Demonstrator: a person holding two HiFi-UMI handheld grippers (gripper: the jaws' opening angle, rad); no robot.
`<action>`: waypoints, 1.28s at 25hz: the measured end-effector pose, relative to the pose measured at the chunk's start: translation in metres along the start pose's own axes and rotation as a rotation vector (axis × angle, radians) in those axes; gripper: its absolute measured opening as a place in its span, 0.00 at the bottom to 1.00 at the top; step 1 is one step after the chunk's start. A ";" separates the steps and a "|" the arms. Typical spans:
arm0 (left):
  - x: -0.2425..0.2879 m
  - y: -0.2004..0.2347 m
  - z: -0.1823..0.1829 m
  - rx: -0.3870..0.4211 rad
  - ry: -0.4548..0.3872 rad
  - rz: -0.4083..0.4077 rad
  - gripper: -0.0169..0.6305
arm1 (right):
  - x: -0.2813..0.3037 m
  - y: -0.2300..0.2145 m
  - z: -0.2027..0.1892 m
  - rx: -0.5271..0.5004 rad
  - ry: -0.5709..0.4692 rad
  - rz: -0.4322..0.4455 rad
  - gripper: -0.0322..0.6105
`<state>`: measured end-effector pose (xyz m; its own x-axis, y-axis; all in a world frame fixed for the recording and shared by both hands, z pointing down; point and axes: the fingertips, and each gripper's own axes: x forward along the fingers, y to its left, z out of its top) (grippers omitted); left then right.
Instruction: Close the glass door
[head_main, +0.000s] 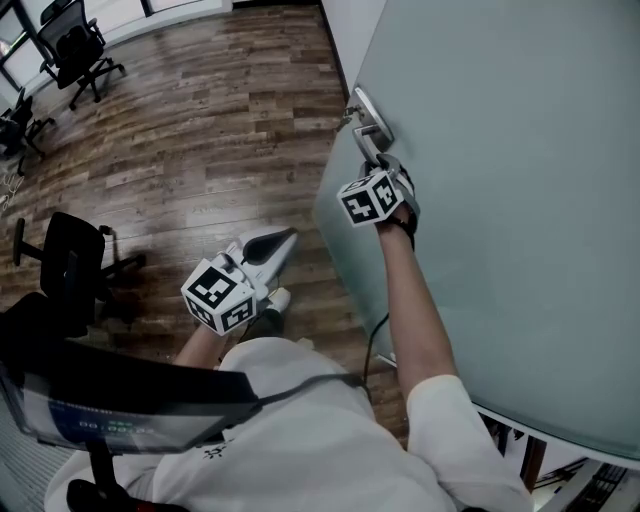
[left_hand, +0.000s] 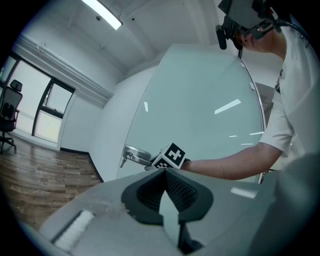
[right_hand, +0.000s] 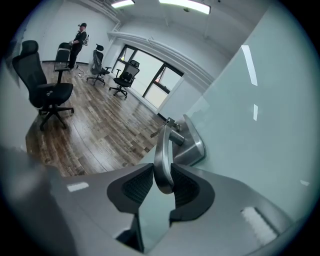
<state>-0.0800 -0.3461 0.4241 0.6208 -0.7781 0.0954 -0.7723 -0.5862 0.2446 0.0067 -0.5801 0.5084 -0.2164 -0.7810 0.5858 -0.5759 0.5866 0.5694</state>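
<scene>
Steel handle (right_hand: 161, 150) pinched in right hand-held gripper (right_hand: 161, 171), clear in its view alone; left hand-held gripper (left_hand: 165, 172) closed, empty.

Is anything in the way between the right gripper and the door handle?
No, nothing visible is in the way. The handle on the door already sits between the jaws of the right gripper, and they are closed on it.
</scene>
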 end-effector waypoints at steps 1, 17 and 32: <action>-0.005 -0.006 -0.002 0.002 -0.001 0.012 0.04 | -0.001 0.003 0.000 -0.002 -0.005 0.002 0.21; -0.098 -0.079 -0.038 -0.037 -0.020 0.286 0.03 | -0.028 0.040 0.019 -0.029 -0.066 0.045 0.19; -0.159 -0.084 -0.029 -0.022 -0.066 0.365 0.03 | -0.055 0.088 0.033 -0.080 -0.114 0.089 0.19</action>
<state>-0.1096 -0.1667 0.4165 0.2948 -0.9483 0.1176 -0.9377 -0.2634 0.2266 -0.0581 -0.4922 0.5071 -0.3545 -0.7415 0.5696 -0.4867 0.6665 0.5647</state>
